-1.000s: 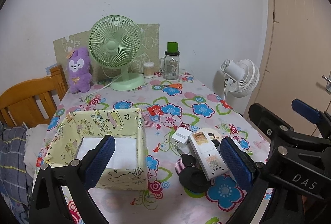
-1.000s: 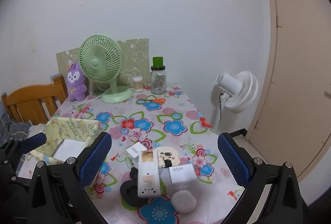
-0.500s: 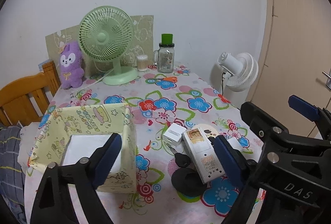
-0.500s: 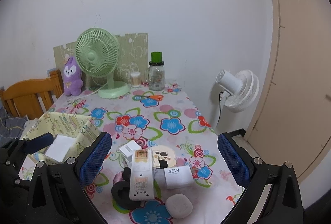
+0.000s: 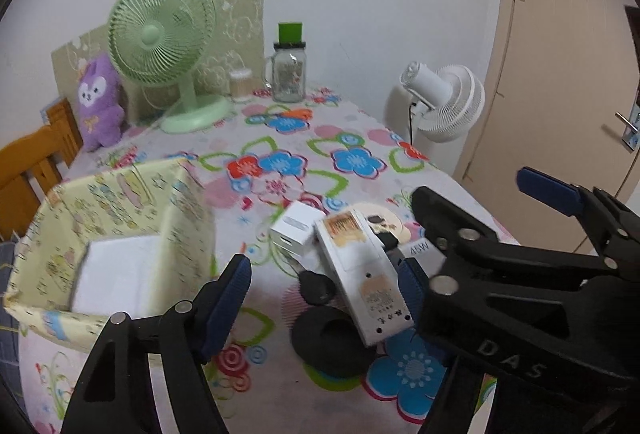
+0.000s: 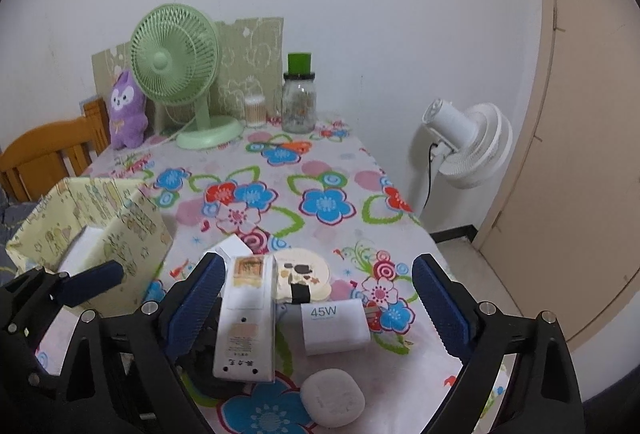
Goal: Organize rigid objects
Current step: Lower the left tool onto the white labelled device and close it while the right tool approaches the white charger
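Right now the long white box [image 6: 246, 314] lies flat in the cluster of small items near the front edge of the flowered tabletop [image 6: 340, 169], propped partly on a black round pad [image 5: 332, 342]. Its long axis runs from the near edge toward the far wall, with the end bearing the orange label pointing away and slightly left in the left wrist view. It looks like a stiff, light plastic or card case with smooth faces, so it could slip; the long side walls near the middle seem the best place to pinch, across the short width.

Beside it sit a small white cube [image 5: 298, 228], a white block marked 45W [image 6: 334, 328], a round cream disc [image 6: 304, 272] and a pale pebble-shaped case [image 6: 332, 402]. The yellow patterned basket [image 5: 188, 218] stands just left of the cluster, likely the destination.

The left hand-held gripper [image 5: 324, 294] is closing, its pads either side of the box but not yet pressing it. The right hand-held gripper [image 6: 318, 298] is spread wide and starting to close, holding nothing.
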`<state>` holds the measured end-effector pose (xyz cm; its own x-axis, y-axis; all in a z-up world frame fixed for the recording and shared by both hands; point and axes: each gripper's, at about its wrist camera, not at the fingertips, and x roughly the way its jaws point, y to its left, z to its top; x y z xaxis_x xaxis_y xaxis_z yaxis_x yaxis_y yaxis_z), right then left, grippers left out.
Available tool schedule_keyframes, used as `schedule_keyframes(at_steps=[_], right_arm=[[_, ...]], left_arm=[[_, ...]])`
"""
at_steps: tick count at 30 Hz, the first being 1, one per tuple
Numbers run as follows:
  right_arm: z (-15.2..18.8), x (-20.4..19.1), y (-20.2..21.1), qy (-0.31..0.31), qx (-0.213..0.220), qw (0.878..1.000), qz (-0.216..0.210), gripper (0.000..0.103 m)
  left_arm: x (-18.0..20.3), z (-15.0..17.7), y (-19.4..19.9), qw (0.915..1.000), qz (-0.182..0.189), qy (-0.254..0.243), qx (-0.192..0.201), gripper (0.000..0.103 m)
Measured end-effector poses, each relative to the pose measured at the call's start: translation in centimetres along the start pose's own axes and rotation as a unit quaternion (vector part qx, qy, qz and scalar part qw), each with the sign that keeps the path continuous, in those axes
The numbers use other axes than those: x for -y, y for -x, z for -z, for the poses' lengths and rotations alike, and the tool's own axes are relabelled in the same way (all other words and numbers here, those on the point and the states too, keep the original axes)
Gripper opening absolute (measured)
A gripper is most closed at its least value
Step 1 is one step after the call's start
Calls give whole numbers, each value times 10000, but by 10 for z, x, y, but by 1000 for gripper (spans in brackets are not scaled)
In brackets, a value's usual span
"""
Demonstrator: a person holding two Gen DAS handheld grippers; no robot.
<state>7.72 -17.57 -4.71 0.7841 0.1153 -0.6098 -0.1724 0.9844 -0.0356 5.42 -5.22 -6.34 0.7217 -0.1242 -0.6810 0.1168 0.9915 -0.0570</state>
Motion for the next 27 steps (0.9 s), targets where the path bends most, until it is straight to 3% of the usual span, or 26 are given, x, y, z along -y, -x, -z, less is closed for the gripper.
schedule_keyframes(at_steps=[15, 27], right_arm=[[22, 10, -48, -180, -616, 9979, -69, 95], [32, 39, -67, -494, -918, 9945, 63, 95]], left_arm=[[12, 9, -51, 9986, 57, -25, -533, 77], [35, 8, -77, 9975, 94, -124, -683, 66]])
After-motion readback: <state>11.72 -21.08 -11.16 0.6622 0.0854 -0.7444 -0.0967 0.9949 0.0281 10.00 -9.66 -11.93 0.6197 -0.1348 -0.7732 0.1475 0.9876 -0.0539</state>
